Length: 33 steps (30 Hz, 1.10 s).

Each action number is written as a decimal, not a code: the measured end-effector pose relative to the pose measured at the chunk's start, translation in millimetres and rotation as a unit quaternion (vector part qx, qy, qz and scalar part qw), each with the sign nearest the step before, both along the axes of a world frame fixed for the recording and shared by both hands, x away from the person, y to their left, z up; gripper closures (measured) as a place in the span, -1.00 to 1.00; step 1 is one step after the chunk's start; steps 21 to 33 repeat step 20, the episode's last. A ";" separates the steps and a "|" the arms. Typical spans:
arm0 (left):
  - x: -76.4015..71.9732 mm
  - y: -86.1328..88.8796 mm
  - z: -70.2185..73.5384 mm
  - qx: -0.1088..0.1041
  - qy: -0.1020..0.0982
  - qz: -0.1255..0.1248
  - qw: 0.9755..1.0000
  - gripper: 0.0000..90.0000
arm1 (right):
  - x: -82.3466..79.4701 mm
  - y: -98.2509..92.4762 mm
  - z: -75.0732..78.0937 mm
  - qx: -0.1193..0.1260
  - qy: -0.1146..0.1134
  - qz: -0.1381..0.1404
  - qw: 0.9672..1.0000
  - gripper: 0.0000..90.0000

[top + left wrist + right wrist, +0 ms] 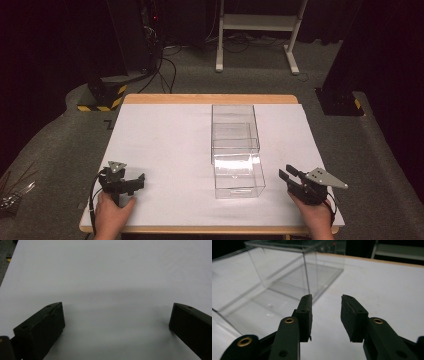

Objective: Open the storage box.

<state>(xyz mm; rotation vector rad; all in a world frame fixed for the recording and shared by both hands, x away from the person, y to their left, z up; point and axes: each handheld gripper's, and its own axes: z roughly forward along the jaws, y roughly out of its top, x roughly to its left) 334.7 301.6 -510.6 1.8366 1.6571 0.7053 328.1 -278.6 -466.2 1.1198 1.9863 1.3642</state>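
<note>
While the two hands rest at the near edge of the table (150, 99), nothing is held. The left gripper (131, 184) sits low over the white sheet (165, 145) with its jaws spread wide, and between them there is only bare sheet. The right gripper (290, 181) stands just beside the near clear box (239, 176), apart from it — its jaws are parted by a moderate gap and empty, and they point past the box's corner, so I judge it is free of the box and not gripping. Farther from the person, the second clear box (234, 130) touches the first one end to end, perhaps to form one row. Both containers look empty; through their transparent walls I see only the sheet and reflections.
</note>
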 end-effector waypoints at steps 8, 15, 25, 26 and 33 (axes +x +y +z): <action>0.0 0.0 0.0 0.000 0.000 0.000 1.000 -0.99 | 7.9 -4.0 -17.7 -0.059 0.052 -0.069 0.995 0.23; 0.0 0.1 -0.1 0.000 0.000 0.000 1.000 -0.99 | 14.0 -3.5 -32.4 -0.113 0.093 -0.089 0.985 0.15; 0.0 0.0 0.0 0.000 0.000 0.000 1.000 -0.99 | 16.4 0.6 -34.7 -0.133 0.105 -0.081 0.982 0.12; 0.0 0.0 0.0 0.000 0.000 0.000 1.000 -0.99 | 16.4 0.6 -34.7 -0.133 0.105 -0.081 0.982 0.12; 0.0 0.0 0.0 0.000 0.000 0.000 1.000 -0.99 | 16.4 0.6 -34.7 -0.133 0.105 -0.081 0.982 0.12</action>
